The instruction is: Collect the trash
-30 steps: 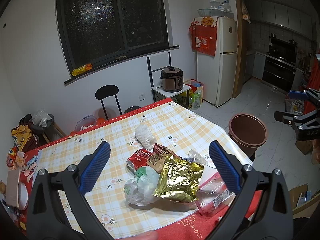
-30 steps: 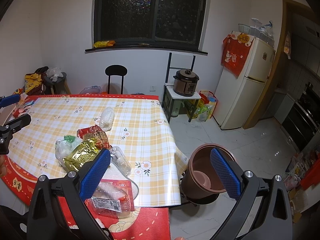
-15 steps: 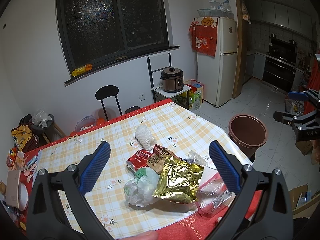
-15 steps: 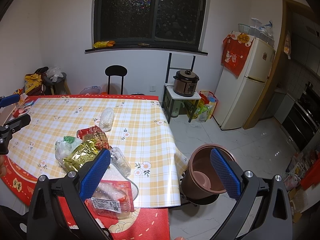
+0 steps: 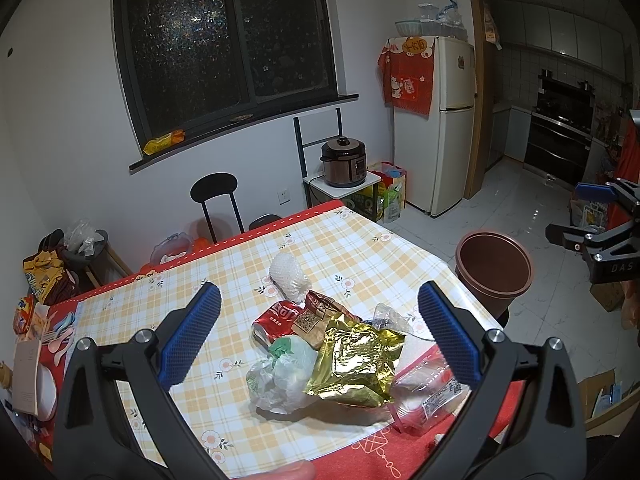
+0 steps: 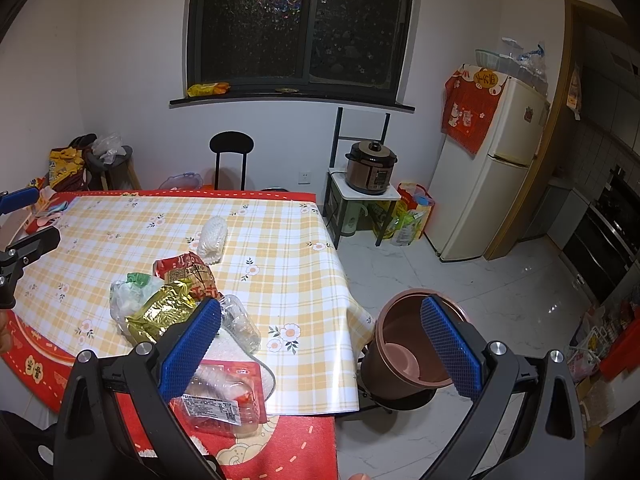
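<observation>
A heap of trash lies on the checked table (image 5: 240, 264): a gold foil bag (image 5: 354, 364), a crumpled plastic bag (image 5: 282, 378), a red can (image 5: 276, 318), a white foam net (image 5: 288, 278) and a clear plastic tray (image 5: 428, 396). The brown bin (image 5: 494, 266) stands on the floor past the table's right edge. My left gripper (image 5: 318, 338) is open above the heap, holding nothing. My right gripper (image 6: 320, 344) is open and empty, over the table corner with the bin (image 6: 408, 352) under its right finger. The tray (image 6: 220, 398) and gold bag (image 6: 162, 316) show at its left.
A black chair (image 5: 216, 200), a rice cooker (image 5: 344, 162) on a small stand and a white fridge (image 5: 436, 120) stand along the far wall. Bags and clutter (image 5: 48, 276) sit at the table's left end. The floor by the bin is white tile.
</observation>
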`<state>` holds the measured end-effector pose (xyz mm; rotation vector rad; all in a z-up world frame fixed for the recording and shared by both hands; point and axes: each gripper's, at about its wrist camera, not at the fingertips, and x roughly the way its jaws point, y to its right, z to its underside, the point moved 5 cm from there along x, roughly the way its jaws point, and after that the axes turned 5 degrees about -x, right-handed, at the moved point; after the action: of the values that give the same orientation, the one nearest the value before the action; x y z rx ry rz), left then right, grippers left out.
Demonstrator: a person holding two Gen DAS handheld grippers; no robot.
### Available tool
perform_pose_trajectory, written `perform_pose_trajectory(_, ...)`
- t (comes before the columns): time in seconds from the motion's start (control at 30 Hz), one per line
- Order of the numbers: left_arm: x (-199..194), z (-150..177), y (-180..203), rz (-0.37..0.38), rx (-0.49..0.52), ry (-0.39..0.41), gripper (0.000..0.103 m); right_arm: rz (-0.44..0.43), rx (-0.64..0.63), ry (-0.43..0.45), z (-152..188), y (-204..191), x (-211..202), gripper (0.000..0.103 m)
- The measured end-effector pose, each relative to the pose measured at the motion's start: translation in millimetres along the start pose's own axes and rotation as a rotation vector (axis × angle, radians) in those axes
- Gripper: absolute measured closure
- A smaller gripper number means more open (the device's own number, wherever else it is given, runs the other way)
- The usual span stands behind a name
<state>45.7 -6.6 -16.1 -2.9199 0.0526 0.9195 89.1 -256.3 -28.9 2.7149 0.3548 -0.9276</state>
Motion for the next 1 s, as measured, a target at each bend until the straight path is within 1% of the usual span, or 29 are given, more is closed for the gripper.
perform_pose_trajectory(0.47, -3.9, -1.0, 3.4, 0.002, -0.001, 0.004, 0.006, 0.000, 0.000, 0.000, -1.0, 1.7, -1.1, 0.004)
perform_pose_trajectory(0.7, -9.8, -0.2, 2.3, 0.002, -0.021, 0.001, 0.006, -0.001, 0.000, 0.001, -1.5, 3.7, 1.3, 0.004)
perform_pose_trajectory(0.9, -7.6, 2.8, -1.2, 0.030, -0.039, -0.002, 0.006, -0.004, 0.006, -0.002, -0.8, 4.7, 1.3, 0.004)
perform_pose_trajectory(0.93, -7.8, 3.1, -1.0, 0.035, -0.041, 0.001, 0.006, -0.004, 0.006, -0.002, 3.1, -1.9, 4.2, 0.004)
perform_pose_trajectory(1.0, -6.3, 4.9, -2.5, 0.049, -0.047, 0.003, 0.006, -0.011, 0.013, 0.000, 4.2, -1.4, 4.1, 0.004)
